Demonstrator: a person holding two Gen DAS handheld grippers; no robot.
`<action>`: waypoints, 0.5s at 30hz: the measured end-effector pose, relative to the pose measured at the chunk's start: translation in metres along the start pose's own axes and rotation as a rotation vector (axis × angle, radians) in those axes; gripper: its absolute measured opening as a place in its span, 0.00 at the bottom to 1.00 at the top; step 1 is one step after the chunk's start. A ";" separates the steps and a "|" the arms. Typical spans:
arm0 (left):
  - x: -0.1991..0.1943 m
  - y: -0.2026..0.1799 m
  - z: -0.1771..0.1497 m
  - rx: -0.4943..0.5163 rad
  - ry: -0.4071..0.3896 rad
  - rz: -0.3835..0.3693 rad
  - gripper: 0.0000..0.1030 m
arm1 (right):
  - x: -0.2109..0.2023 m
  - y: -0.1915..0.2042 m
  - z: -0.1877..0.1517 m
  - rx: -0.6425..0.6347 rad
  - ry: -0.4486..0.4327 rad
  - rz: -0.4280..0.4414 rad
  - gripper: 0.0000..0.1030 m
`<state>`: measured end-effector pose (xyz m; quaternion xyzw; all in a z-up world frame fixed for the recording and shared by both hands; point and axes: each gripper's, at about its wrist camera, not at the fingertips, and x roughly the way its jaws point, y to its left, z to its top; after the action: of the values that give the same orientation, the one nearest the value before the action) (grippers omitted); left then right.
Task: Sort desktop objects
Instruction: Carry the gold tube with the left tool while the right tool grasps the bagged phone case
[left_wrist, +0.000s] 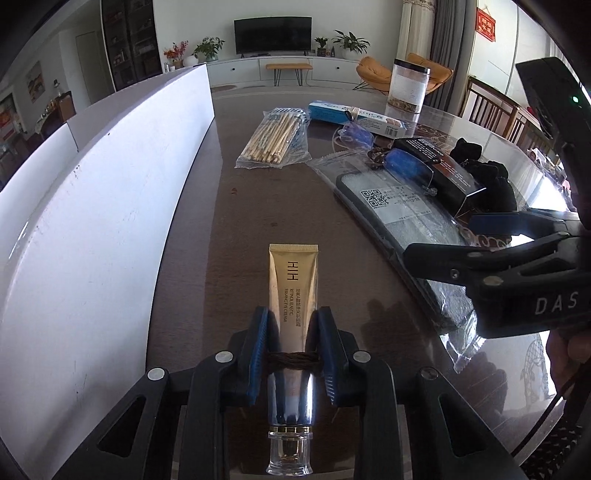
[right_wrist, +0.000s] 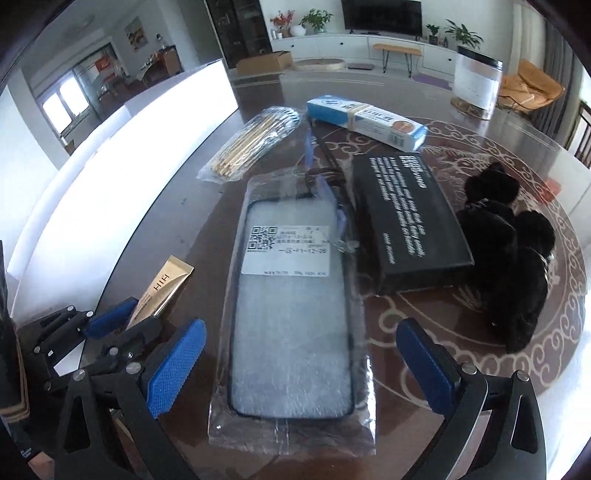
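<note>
Left wrist view: the left gripper has its blue-padded fingers closed tight on a gold cream tube, pressing either side of it where a brown twisted band wraps the body. The tube points away from the camera along the dark brown worktop, its clear cap nearest the lens and its crimped gold end farthest, close beside a long white board standing along the left edge.

Right wrist view: the right gripper hovers with its fingers spread wide, holding nothing, directly over a phone case sealed in a clear plastic bag with a white QR-code label. Neither pad touches the bag.

Beyond it lie a black box printed with white text, a black furry item just to its right, a blue and white carton and a bag of wooden sticks. A clear jar with a black lid stands at the far edge. From the left wrist view, blue-lensed spectacles rest across the black box and the bagged case. The gold tube and the left gripper appear at the lower left of the right wrist view, just beside the bagged case.
</note>
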<state>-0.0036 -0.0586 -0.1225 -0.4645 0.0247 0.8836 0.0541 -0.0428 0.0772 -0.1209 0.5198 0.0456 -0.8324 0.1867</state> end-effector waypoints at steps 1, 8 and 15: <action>-0.001 0.000 -0.002 -0.003 -0.001 0.000 0.26 | 0.008 0.007 0.002 -0.035 0.027 -0.016 1.00; -0.011 0.002 -0.008 -0.024 0.007 -0.040 0.26 | 0.005 -0.017 -0.006 0.027 0.000 -0.014 0.74; -0.039 -0.009 -0.003 -0.014 -0.046 -0.101 0.26 | -0.038 -0.105 -0.051 0.555 -0.141 0.522 0.73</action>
<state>0.0217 -0.0531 -0.0916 -0.4452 -0.0064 0.8903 0.0959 -0.0222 0.1981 -0.1232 0.4863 -0.3284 -0.7711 0.2472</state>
